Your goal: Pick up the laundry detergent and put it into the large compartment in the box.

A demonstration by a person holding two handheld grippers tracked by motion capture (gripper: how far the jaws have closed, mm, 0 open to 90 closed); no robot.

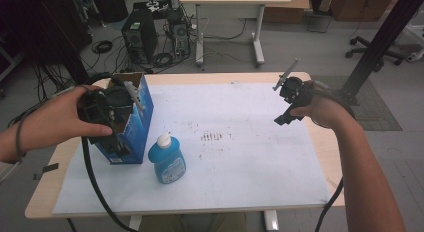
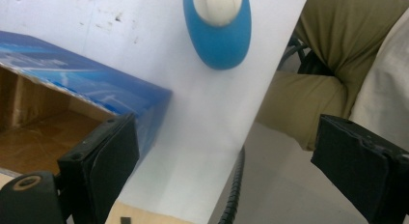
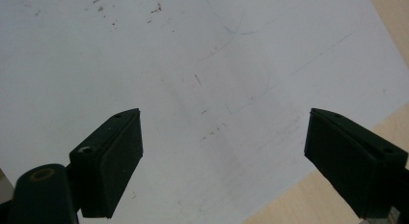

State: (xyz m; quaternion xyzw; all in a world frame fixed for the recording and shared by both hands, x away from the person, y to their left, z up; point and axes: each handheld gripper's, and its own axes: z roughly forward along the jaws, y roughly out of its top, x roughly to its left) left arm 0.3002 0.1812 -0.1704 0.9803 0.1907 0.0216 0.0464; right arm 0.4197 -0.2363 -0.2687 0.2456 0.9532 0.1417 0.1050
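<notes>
Seen from above a paper-covered bench (image 1: 260,157): left gripper (image 1: 117,117) held over the open blue cardboard box (image 1: 135,127) at the bench's left side, jaws spread wide and empty; blue bottle with white cap (image 1: 167,158) standing upright just beside the box; right gripper (image 1: 287,104) raised well apart at the right, jaws likewise wide open, gripping nothing

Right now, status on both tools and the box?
Left tool open, over the box rim. Right tool open, empty, above the paper. Bottle upright beside box, apart.
</notes>
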